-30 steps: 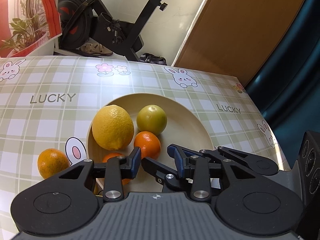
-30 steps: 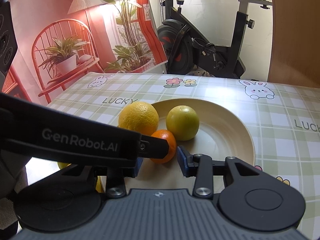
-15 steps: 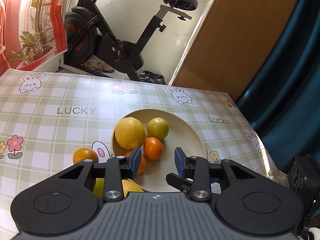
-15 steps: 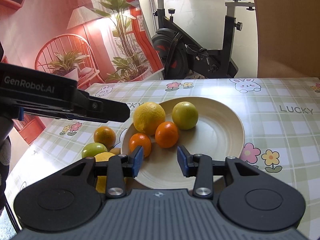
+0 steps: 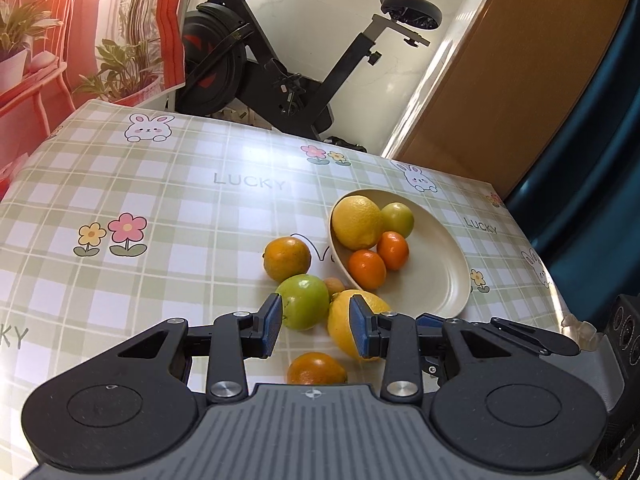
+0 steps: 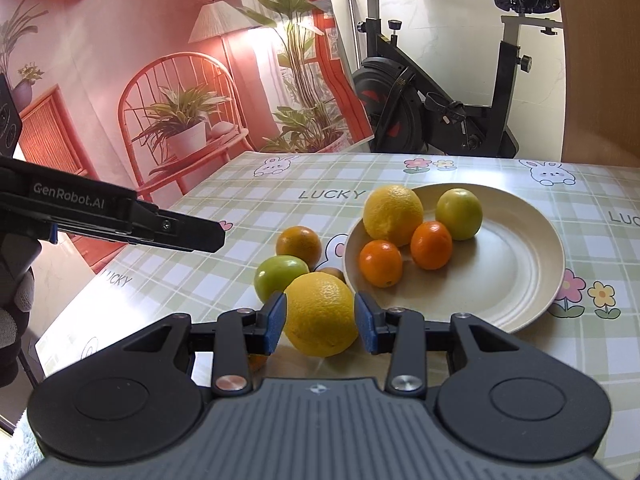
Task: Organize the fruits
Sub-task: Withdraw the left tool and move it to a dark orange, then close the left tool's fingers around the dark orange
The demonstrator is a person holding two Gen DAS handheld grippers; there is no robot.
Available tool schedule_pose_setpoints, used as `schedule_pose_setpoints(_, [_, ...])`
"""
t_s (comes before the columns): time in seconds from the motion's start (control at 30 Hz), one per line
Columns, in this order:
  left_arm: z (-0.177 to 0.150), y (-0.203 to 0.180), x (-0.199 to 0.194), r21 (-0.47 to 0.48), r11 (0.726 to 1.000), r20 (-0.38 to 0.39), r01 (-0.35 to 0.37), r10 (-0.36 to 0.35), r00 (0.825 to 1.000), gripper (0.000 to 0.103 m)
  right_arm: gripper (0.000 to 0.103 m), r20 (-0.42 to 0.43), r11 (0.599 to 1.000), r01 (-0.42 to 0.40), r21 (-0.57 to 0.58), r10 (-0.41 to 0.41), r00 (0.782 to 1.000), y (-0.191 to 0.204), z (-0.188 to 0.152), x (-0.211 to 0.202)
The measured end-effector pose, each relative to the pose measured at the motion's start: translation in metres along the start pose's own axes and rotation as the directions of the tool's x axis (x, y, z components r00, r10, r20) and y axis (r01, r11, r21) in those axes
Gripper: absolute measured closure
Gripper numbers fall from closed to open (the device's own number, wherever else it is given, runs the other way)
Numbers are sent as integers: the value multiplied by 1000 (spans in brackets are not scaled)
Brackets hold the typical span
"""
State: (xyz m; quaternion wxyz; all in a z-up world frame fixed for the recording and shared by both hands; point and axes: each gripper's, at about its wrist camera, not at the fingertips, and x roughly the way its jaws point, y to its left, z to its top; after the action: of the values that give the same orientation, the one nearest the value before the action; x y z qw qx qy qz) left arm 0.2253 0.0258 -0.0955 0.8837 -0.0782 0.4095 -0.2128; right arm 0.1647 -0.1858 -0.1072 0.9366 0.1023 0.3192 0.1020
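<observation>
Tablecloth (image 6: 224, 216): pale green & white check w/ white bunnies, pink/yellow flowers, grey "LUCKY" text. Plate (image 6: 516, 280): plain cream. On it: yellow lemon (image 6: 393, 214), yellow-green fruit (image 6: 458, 213), 2 bright orange mandarins (image 6: 431, 245) (image 6: 380, 263). Off plate: yellow lemon (image 6: 321, 314), green fruit (image 6: 280, 279), dull orange w/ greenish tinge (image 6: 298, 247), small tan-brown fruit (image 6: 331, 274). Both grippers (image 5: 315, 329) (image 6: 320, 323): black bodies, blue pads, grey ribbed base. Backdrop (image 6: 140, 60): red-pink, green plants. Exercise bike (image 6: 440, 100): black w/ red marks.
</observation>
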Motion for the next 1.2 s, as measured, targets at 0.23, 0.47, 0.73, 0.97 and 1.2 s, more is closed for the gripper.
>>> schedule_pose_setpoints(0.23, [-17,15,11,-20,1000,-34,1,-2,999,64,62,-63,999,-46,-12,45,997,14,-17,7])
schedule_pose_setpoints(0.47, [-26,20,25,-42,999,-55,33,-35,998,61,62,-104,996,-78,-49,73,992,24,-24,17])
schedule_pose_setpoints(0.73, [-34,22,40,-66,996,-91,67,-73,993,57,62,-136,994,-96,-53,88,987,25,-29,27])
schedule_pose_setpoints(0.97, [-38,15,53,-77,989,-128,123,-132,983,58,62,-147,993,-109,-52,100,984,24,-31,31])
schedule_pose_setpoints(1.2, [-51,3,61,-50,988,-171,144,-150,974,59,62,-155,992,-115,-44,107,982,22,-33,32])
